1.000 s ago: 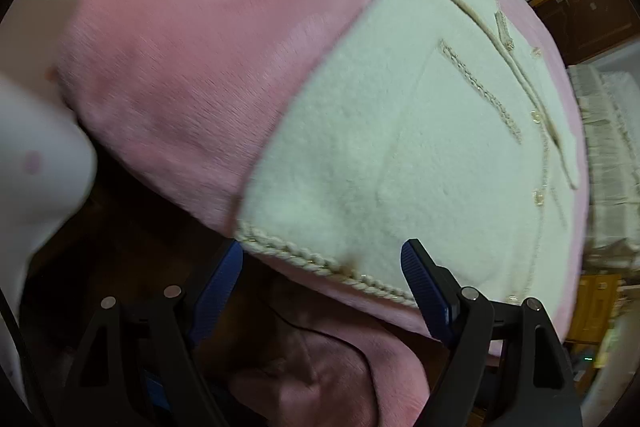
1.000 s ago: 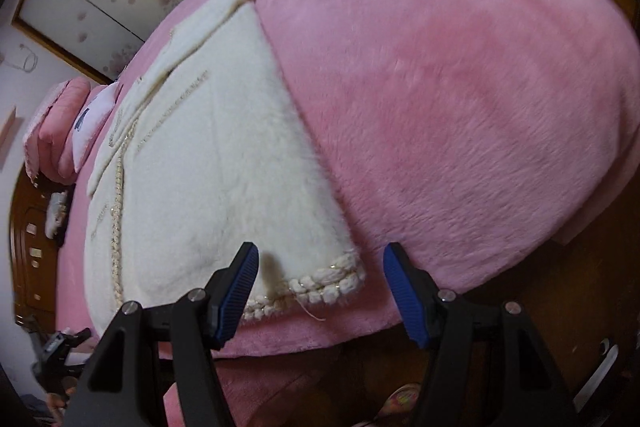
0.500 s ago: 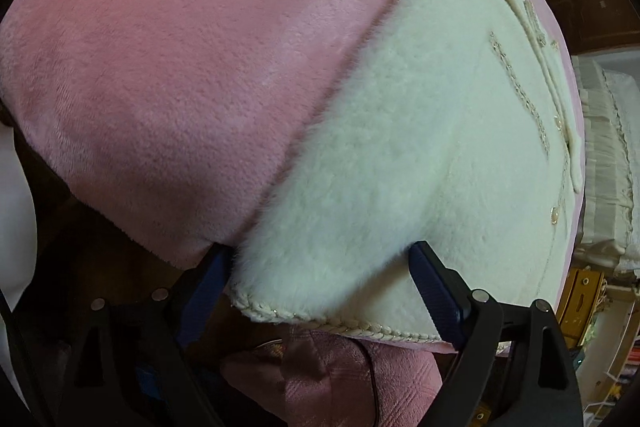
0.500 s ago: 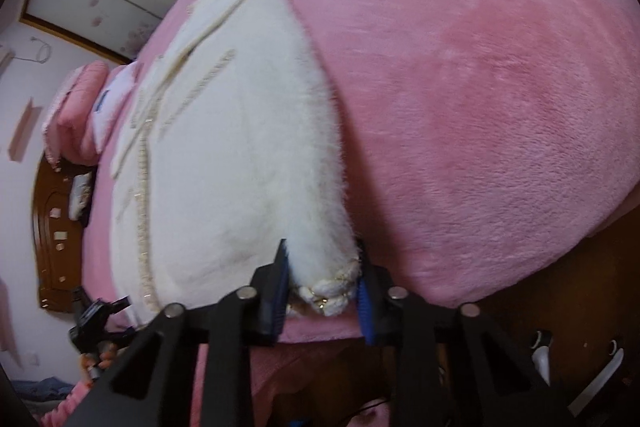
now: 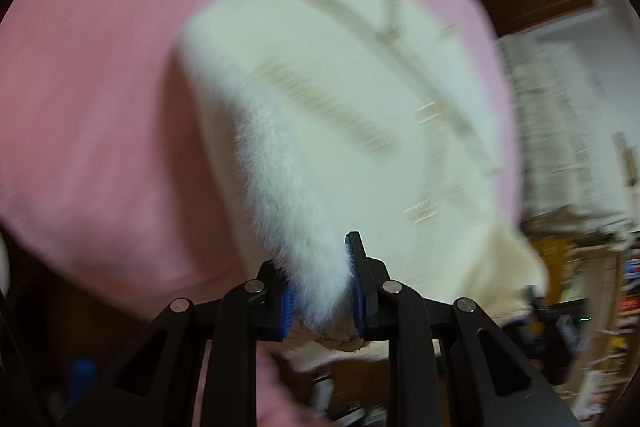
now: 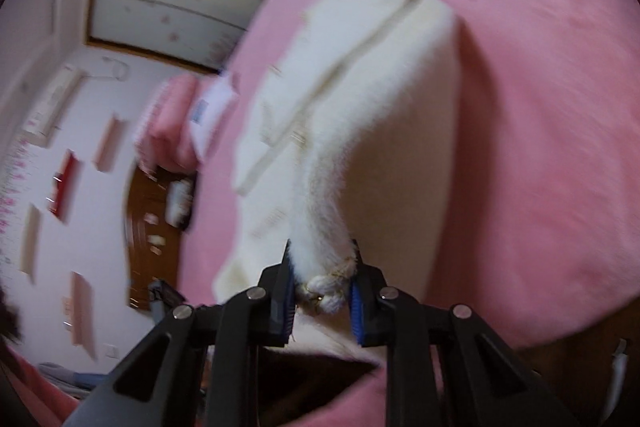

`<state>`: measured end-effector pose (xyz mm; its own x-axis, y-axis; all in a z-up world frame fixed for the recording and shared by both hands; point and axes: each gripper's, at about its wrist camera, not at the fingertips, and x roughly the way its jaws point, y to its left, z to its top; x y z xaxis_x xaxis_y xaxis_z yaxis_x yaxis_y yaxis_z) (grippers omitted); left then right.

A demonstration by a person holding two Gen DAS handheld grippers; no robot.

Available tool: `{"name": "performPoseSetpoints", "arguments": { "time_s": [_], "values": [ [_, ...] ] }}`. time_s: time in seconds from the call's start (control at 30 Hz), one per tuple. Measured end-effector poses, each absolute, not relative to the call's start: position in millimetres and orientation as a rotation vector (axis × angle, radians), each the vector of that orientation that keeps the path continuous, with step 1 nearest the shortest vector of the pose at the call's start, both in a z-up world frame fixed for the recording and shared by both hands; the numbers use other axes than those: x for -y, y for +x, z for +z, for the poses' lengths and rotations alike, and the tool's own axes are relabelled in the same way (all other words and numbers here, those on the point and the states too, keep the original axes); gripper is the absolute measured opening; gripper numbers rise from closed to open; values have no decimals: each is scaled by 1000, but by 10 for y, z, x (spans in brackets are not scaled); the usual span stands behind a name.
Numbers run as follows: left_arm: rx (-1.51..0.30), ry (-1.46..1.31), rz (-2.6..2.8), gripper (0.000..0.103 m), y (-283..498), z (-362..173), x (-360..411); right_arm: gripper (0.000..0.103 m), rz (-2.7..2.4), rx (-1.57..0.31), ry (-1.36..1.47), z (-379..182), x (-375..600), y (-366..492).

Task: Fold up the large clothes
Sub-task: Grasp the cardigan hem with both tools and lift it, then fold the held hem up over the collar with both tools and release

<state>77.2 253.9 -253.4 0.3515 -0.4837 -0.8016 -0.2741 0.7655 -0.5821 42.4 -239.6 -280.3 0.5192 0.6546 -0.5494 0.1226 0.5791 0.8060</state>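
In the left wrist view, the left gripper (image 5: 322, 293) is clenching the braided hem corner of the fluffy cream-white jacket (image 5: 340, 99), its jaws having just closed on it; the jacket is lying blurred across the pink plush blanket (image 5: 100, 87). In the right wrist view, the right gripper (image 6: 322, 297) is likewise pinching the jacket's (image 6: 380, 131) other rope-trimmed corner, jaws just drawn together, the cloth rising off the blanket (image 6: 540, 107).
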Motion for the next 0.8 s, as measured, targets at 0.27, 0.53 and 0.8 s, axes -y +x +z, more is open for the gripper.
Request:
{"name": "performPoseSetpoints", "arguments": {
  "time_s": [0.27, 0.53, 0.8],
  "values": [
    [-914, -955, -381, 20, 1539, -1706, -2477, 19, 454, -765, 1078, -2444, 2342, 1035],
    [-725, -1098, -387, 20, 2434, -1509, -2810, 18, 356, -522, 1126, -2032, 2644, 1625],
    [-682, -1135, -305, 20, 3221, -1575, -2985, 18, 215, -413, 1081, -1812, 2911, 2284]
  ]
}}
